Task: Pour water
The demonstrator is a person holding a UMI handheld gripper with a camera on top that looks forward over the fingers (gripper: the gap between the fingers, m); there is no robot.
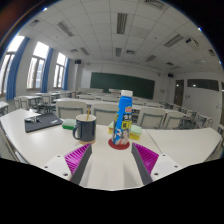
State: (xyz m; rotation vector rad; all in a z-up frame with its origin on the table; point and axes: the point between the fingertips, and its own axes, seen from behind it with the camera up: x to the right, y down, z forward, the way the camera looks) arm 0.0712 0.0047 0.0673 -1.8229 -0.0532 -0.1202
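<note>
1. Standing upright on the white table [45, 140], a tall bottle [124, 118] with a blue cap and a colourful label sits just ahead of the gripper [112, 156], roughly on the line between its two fingers but beyond their tips.
2. The fingers are spread well apart and grip nothing; the magenta pads [78, 155] on their inner faces face each other across bare tabletop.
3. The bottle appears to rest on a small reddish base or coaster [118, 143], though the view is too coarse to say which.
4. A dark green mug [85, 127] with a pale inner rim stands just beside the bottle, on the left finger's side, its handle turned away from the bottle; the two are near each other and do not seem to touch.
5. Farther off on the same side, a flat dark object [42, 122], possibly a laptop or folder, lies on the table, well apart from the mug.
6. Beyond the table are rows of pale desks [75, 103] in a classroom, with a dark green chalkboard [122, 84] on the far wall.
7. Bright windows [38, 65] line the wall on the left, and long ceiling lights [121, 22] run overhead.
</note>
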